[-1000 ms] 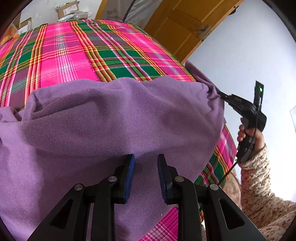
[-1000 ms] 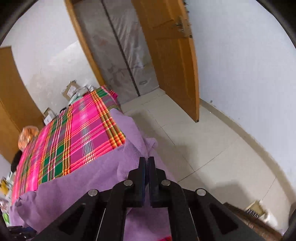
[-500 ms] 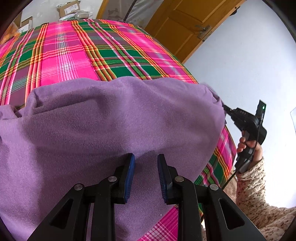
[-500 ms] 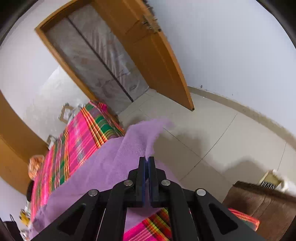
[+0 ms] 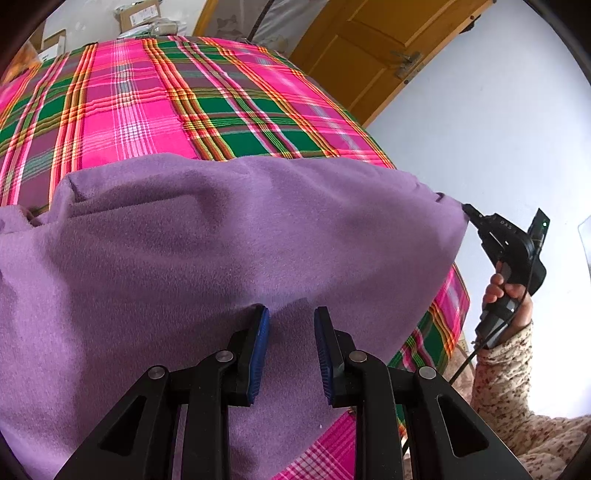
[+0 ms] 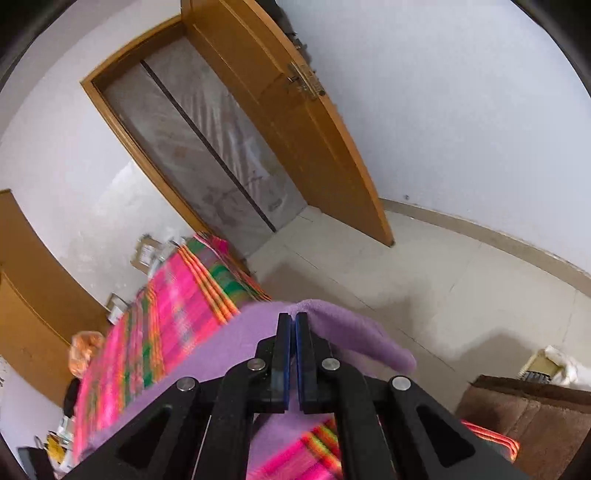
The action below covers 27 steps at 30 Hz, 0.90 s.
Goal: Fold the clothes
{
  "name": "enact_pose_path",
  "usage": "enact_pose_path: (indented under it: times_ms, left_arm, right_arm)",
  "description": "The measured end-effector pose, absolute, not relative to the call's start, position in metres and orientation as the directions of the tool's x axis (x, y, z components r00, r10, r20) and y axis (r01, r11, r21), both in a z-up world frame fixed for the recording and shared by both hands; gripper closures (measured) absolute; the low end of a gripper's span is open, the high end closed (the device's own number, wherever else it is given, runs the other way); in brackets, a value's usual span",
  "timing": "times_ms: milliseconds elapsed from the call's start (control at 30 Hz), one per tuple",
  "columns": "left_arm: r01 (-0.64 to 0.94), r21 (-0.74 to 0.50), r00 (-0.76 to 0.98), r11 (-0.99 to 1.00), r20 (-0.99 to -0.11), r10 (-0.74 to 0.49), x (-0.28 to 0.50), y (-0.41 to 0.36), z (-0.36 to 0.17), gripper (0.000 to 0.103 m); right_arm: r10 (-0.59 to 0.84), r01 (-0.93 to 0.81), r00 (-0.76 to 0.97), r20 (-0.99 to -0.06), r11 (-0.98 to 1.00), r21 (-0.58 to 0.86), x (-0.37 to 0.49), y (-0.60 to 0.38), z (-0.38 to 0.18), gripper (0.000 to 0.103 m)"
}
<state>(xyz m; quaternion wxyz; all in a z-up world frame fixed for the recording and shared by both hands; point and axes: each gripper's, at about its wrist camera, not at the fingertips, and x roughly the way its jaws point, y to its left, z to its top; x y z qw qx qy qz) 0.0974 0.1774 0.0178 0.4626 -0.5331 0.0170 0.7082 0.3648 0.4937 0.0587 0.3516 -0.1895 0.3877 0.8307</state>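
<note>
A purple fleece garment (image 5: 240, 240) hangs stretched above a bed with a pink and green plaid sheet (image 5: 147, 110). My left gripper (image 5: 291, 314) has its blue pads a little apart, pinching a thick pucker of the fleece near its lower middle. At the right of the left wrist view, my right gripper (image 5: 467, 211) clamps the garment's far corner and holds it taut in the air, gripped by a person's hand (image 5: 506, 295). In the right wrist view the right gripper (image 6: 291, 321) is shut on the purple garment's (image 6: 351, 332) edge, which folds over its fingertips.
The plaid sheet (image 6: 177, 295) runs back to cardboard boxes (image 5: 138, 14) by the wall. An orange wooden door (image 6: 314, 147) stands open over a pale tiled floor (image 6: 424, 277). A brown cushioned piece (image 6: 524, 413) sits at the lower right.
The right gripper has drawn the garment's corner outward and lower in the left wrist view, pulling the fleece tighter, and its own view has rolled. The left gripper has kept still.
</note>
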Motion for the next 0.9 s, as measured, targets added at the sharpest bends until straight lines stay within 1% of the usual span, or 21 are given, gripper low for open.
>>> enact_pose_path:
  times_ms: [133,233,300,400,500,567,633,667,700,767,867,900]
  left_arm:
    - [-0.669,-0.476,0.001,-0.57,-0.769,0.64,0.097,0.178,0.018,0.077]
    - [-0.669,-0.476,0.003,-0.571,-0.769,0.639,0.098,0.177,0.019,0.077]
    - [-0.669,-0.475,0.002,-0.571,-0.77,0.638,0.098,0.177,0.019,0.077]
    - [-0.663,-0.481,0.004,-0.573,-0.768,0.64,0.098,0.176,0.019,0.077]
    - [-0.657,-0.487,0.003,-0.575,-0.765,0.644,0.098,0.175,0.019,0.077]
    - [-0.656,-0.489,0.003,-0.576,-0.764,0.645,0.098,0.175,0.02,0.077]
    - [-0.651,-0.493,0.005,-0.576,-0.762,0.647,0.097,0.175,0.019,0.077]
    - [-0.65,-0.496,0.006,-0.576,-0.762,0.648,0.098,0.174,0.019,0.077]
    - [-0.649,-0.497,0.008,-0.576,-0.762,0.648,0.098,0.174,0.019,0.077]
    - [-0.648,-0.498,0.01,-0.576,-0.762,0.648,0.098,0.173,0.02,0.077]
    - [-0.644,-0.505,0.013,-0.575,-0.759,0.651,0.099,0.17,0.02,0.077]
    - [-0.642,-0.508,0.015,-0.574,-0.757,0.653,0.099,0.169,0.02,0.077]
  right_arm:
    - [0.389,-0.743,-0.67,-0.632,-0.365,0.562,0.373,0.504,0.031,0.101]
    - [0.421,-0.747,-0.665,-0.616,-0.38,0.546,0.379,0.503,0.04,0.101]
    - [0.437,-0.759,-0.651,-0.62,-0.382,0.527,0.381,0.504,0.045,0.103]
    - [0.456,-0.778,-0.628,-0.63,-0.381,0.5,0.384,0.506,0.051,0.103]
    - [0.435,-0.785,-0.618,-0.654,-0.385,0.485,0.38,0.504,0.045,0.101]
    - [0.424,-0.774,-0.631,-0.649,-0.388,0.5,0.374,0.503,0.043,0.101]
    - [0.425,-0.758,-0.652,-0.628,-0.391,0.522,0.37,0.502,0.042,0.098]
    - [0.416,-0.752,-0.658,-0.628,-0.407,0.519,0.365,0.501,0.042,0.093]
    - [0.398,-0.747,-0.661,-0.636,-0.43,0.507,0.36,0.5,0.041,0.084]
    - [0.363,-0.741,-0.658,-0.66,-0.471,0.479,0.349,0.496,0.04,0.076]
    - [0.332,-0.752,-0.625,-0.706,-0.499,0.43,0.335,0.49,0.033,0.075]
    - [0.341,-0.754,-0.627,-0.701,-0.493,0.434,0.336,0.489,0.032,0.074]
